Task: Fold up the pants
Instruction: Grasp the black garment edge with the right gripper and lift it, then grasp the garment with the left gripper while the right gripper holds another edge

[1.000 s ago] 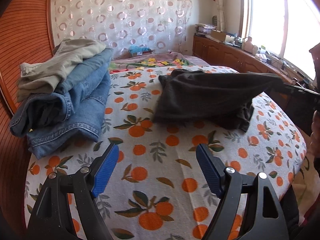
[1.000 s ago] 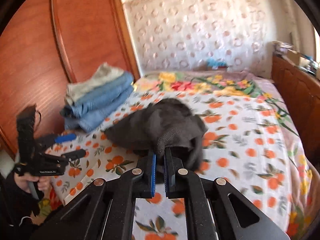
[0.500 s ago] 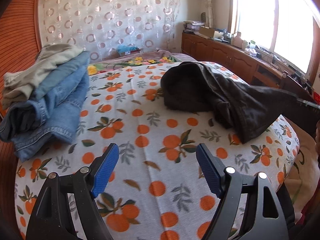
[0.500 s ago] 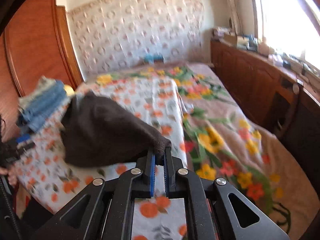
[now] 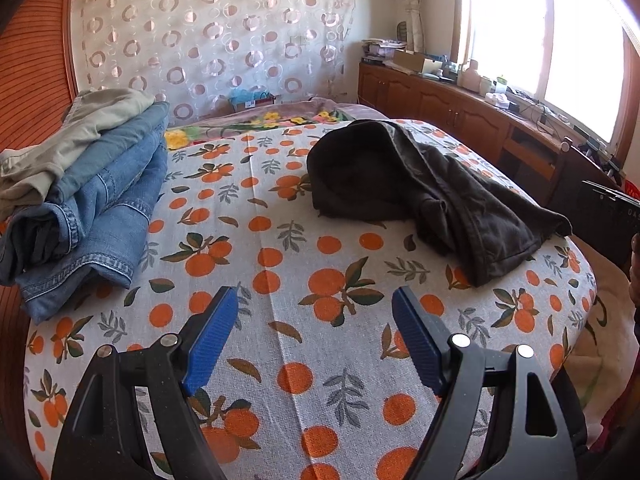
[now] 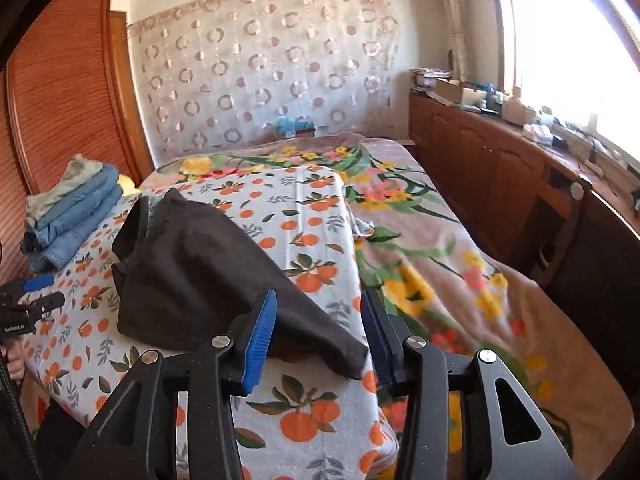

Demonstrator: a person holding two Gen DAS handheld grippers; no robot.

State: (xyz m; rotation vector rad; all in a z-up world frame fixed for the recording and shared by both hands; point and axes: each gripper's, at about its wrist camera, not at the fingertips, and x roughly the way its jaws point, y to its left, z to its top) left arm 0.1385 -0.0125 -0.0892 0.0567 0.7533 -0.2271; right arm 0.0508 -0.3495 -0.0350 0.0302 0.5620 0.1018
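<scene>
Dark brown pants (image 5: 424, 184) lie crumpled on the orange-print sheet (image 5: 288, 280), stretched from the middle toward the right edge. In the right wrist view the pants (image 6: 208, 272) run from the left down to a tip lying between my fingers. My right gripper (image 6: 318, 332) is open, its blue pads either side of that tip without pinching it. My left gripper (image 5: 314, 328) is open and empty, low over the sheet, short of the pants.
A stack of folded jeans and khaki pants (image 5: 84, 184) sits at the bed's left, also in the right wrist view (image 6: 68, 220). A floral blanket (image 6: 432, 248) covers the right of the bed. Wooden cabinets (image 6: 500, 168) line the window wall; a wardrobe (image 6: 60, 112) stands left.
My right gripper pulled the pants' end out toward the right edge of the sheet, then opened and let it go. The left gripper stayed open, shifting slightly.
</scene>
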